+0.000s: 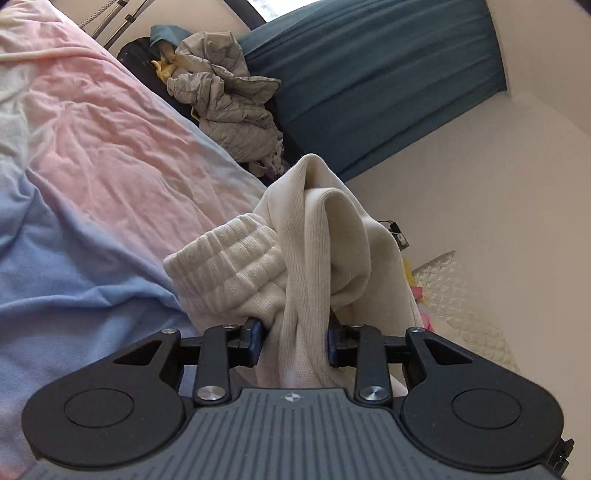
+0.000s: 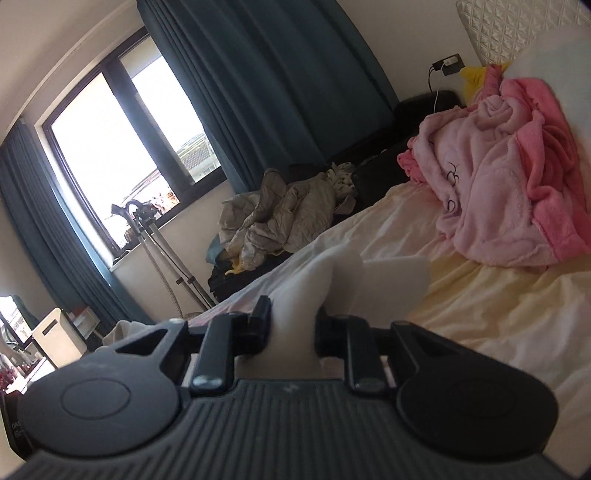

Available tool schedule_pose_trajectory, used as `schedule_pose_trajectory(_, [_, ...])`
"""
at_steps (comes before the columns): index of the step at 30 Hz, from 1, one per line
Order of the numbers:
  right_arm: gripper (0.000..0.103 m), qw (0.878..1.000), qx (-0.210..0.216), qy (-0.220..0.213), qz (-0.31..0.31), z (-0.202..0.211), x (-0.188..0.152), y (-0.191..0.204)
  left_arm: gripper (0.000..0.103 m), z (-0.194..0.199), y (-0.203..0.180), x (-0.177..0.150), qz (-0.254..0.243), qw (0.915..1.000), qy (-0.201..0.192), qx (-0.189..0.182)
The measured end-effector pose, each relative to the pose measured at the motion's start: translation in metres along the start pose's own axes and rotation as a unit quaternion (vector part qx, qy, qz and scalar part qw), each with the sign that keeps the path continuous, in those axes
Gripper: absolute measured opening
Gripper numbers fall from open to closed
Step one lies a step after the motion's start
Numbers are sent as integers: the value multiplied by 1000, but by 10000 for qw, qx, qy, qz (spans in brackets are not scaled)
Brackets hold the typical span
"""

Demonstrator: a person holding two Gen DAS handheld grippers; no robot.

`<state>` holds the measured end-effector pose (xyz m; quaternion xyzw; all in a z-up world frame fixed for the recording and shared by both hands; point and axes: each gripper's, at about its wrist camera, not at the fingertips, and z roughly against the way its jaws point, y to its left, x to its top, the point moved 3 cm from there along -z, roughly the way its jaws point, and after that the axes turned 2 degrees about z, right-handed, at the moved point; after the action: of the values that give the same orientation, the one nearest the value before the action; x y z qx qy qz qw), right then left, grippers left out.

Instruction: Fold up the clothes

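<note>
1. The left gripper (image 1: 294,341), matte black with blue-padded fingers (image 1: 254,338), is closed to a narrow gap on a bunched fold of the cream ribbed-knit garment (image 1: 306,236). The cloth fills the gap and touches both pads.
2. That garment is soft and finely ribbed, with a thicker, deeply ridged cuff or hem band (image 1: 229,262) bulging to the left of the fingers. The rest rises in rounded, draped folds ahead of the gripper, held above the bed.
3. The right gripper (image 2: 291,328), the same black build, has its fingers (image 2: 260,325) drawn in on a white fabric piece (image 2: 332,280) that looks smooth and blurred. Cloth sits between both fingers; I cannot tell whether it is the same garment as in the left one.
4. Below and beyond lies the bed with a crumpled pastel sheet (image 1: 92,166), pink fading into blue in the left view, pale yellow and white (image 2: 480,302) in the right view.
5. On the bed farther off sits a heap of fluffy pink fleece clothing (image 2: 509,177), plush and lumpy, with a darker pink piece against it.
6. Past the bed's edge is a crumpled grey quilted jacket (image 1: 221,99) on something dark.
7. Farthest stand heavy teal pleated curtains (image 2: 266,81), a dark-framed window (image 2: 110,147), and a white diamond-quilted headboard (image 2: 517,29).
</note>
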<state>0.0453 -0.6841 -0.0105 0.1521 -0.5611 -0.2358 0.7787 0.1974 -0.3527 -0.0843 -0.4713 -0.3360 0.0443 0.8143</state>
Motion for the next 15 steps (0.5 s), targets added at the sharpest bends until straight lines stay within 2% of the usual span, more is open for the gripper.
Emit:
schedule_pose_trajectory(2, [23, 9995, -214, 211, -49, -8, -23, -27, 36, -13, 12, -12, -214, 9997, 123, 90])
schedule_pose_trajectory(4, [23, 9977, -408, 542, 16, -14, -52, -46, 36, -12, 24, -20, -224, 9995, 240, 26])
schedule_pose_trajectory(7, [23, 9939, -601, 928, 33, -18, -93, -61, 40, -9, 32, -29, -555, 9978, 366, 76])
schedule_pose_trajectory(9, [23, 9925, -719, 986, 78, -18, -113, -62, 42, -6, 33, -33, -815, 9957, 430, 130])
schedule_pose_trajectory(12, [24, 9924, -773, 911, -280, -16, -121, -66, 44, 1, 27, -33, -1112, 9918, 563, 297])
schedule_pose_trajectory(14, [26, 9911, -850, 941, -403, -11, -117, -60, 53, 12, 16, -35, -1364, 9871, 676, 502])
schedule_pose_trajectory(15, [31, 9906, -906, 959, -368, -9, -114, -57, 56, 18, 11, -36, -1496, 9844, 720, 579])
